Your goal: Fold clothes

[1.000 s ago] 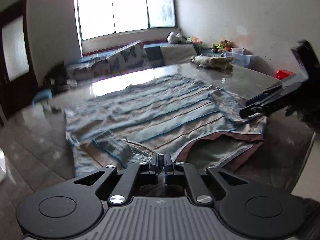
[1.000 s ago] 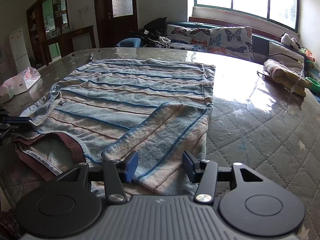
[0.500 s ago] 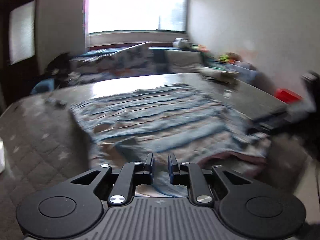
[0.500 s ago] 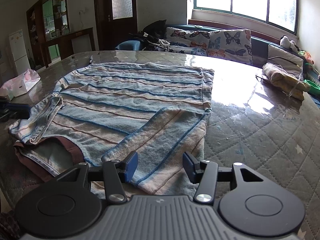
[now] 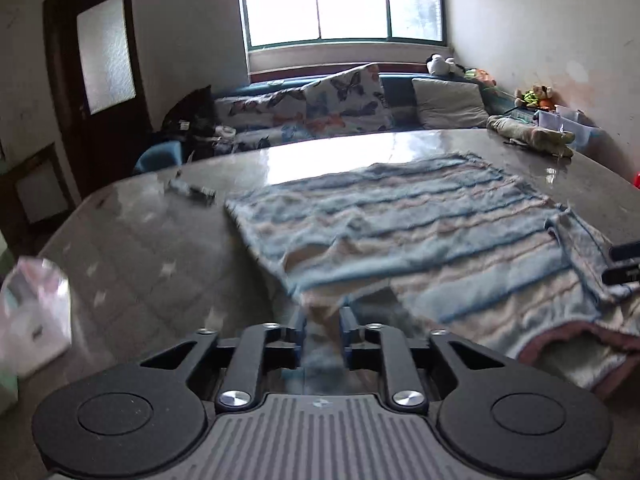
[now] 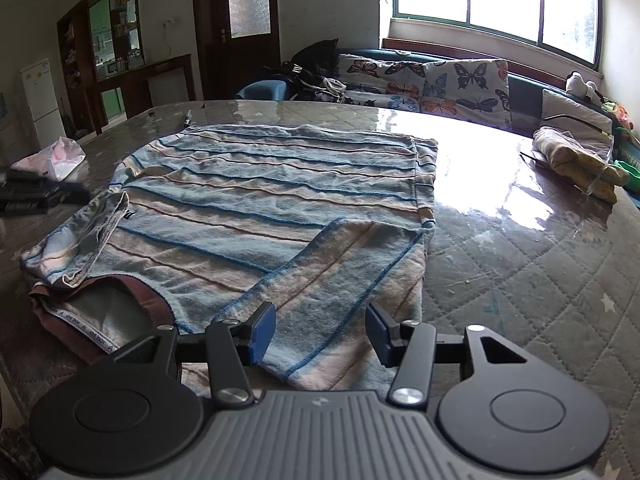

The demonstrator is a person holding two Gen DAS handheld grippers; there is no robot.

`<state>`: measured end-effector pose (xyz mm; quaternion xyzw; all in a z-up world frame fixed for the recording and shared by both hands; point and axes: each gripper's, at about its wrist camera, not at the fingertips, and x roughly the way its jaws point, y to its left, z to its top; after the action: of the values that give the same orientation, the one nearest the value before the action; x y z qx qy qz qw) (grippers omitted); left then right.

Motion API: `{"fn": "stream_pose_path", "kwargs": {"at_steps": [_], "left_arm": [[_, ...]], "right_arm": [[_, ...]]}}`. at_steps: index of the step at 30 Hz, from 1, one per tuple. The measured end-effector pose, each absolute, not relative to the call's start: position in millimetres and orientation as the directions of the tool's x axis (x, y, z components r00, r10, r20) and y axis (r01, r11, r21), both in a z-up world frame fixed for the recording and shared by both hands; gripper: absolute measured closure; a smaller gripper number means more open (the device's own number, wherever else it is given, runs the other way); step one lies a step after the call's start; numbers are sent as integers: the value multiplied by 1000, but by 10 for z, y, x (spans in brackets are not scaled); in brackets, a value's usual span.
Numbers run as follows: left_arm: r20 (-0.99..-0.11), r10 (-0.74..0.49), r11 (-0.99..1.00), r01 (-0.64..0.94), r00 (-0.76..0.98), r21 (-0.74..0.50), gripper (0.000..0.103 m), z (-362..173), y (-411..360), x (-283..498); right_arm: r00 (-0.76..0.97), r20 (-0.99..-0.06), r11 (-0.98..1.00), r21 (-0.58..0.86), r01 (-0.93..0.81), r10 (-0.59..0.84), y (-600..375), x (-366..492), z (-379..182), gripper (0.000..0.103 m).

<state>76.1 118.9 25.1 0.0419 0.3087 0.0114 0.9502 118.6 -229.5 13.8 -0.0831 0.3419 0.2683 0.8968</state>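
My left claw (image 5: 322, 330) is opening right now, and there's a scrap of striped cloth showing in the gap between its jaws. It's blurred, so I can't say the pads are off it yet, but it looks like a release to me. The right claw (image 6: 320, 330) sits parted and empty, hovering just above the near sleeve (image 6: 340, 276), touching nothing that I can see.

The striped sweater (image 6: 272, 184) lies spread flat on the counter (image 6: 520, 248), blue and pinkish bands running across it, maroon collar (image 6: 136, 292) at the near left corner from the right-hand view. Both sleeves look turned in over the body: the right one diagonally across the lower part, the left one (image 6: 96, 236) lying along the left edge, a bit rumpled. In the left-hand view that same edge (image 5: 320, 272) is bunched up right in front of my claw.

So I judge we're at the sleeve stage, with the left sleeve just being let go. Next I'd want both claws to take the garment at one end, collar or hem, and carry it over the body in a half fold. That calls for clean pinches on both layers and an even lift, or the tucked sleeves will slide out.

A pale bag (image 6: 60, 156) and a second bundled garment (image 6: 576, 160) sit well apart from the sweater.
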Motion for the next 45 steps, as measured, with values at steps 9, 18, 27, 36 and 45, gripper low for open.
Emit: {"fn": "stream_pose_path", "kwargs": {"at_steps": [9, 18, 27, 36, 45], "left_arm": [[-637, 74, 997, -71, 767, 31, 74, 97, 1262, 1091], [-586, 129, 989, -147, 800, 18, 91, 149, 1501, 949], [-597, 113, 983, -176, 794, -48, 87, 178, 1668, 848], [-585, 53, 998, -63, 809, 3, 89, 210, 1386, 737], [-597, 24, 998, -55, 802, -33, 88, 200, 1544, 567]], "right_arm": [[624, -655, 847, 46, -529, 425, -2321, 1207, 132, 52], [618, -660, 849, 57, -525, 426, -2340, 1219, 93, 52], [619, -661, 847, 48, -529, 424, -2321, 1227, 98, 48], [624, -660, 852, 47, -521, 418, -2340, 1242, 106, 48], [632, -652, 852, 43, -522, 420, -2376, 1194, 158, 48]]}}
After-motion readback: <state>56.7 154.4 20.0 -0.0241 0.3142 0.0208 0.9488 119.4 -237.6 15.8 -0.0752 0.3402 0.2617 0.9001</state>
